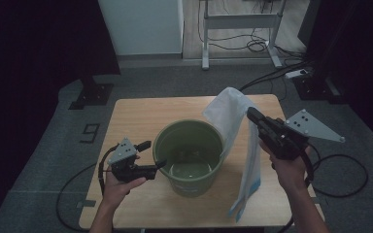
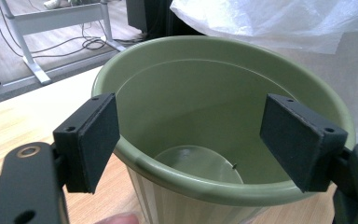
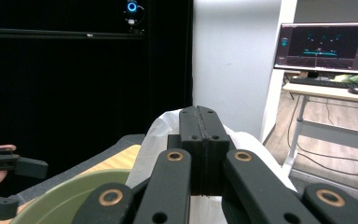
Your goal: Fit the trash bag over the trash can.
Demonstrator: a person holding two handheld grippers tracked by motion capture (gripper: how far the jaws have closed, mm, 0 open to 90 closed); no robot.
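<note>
Right gripper (image 1: 249,113) has its jaws clamped tight on the white plastic bag (image 1: 233,116), which droops below them. Left gripper (image 1: 156,155) jaws gape wide, the green bucket (image 1: 189,158) rim just ahead between them.

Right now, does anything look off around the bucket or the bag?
Nothing looks spilled or damaged. The green bucket stands upright on the table, empty inside. The white plastic bag hangs loosely beside it from the shut right claw, its lower end near the table's front edge. The left claw is open at the bucket's rim.
</note>
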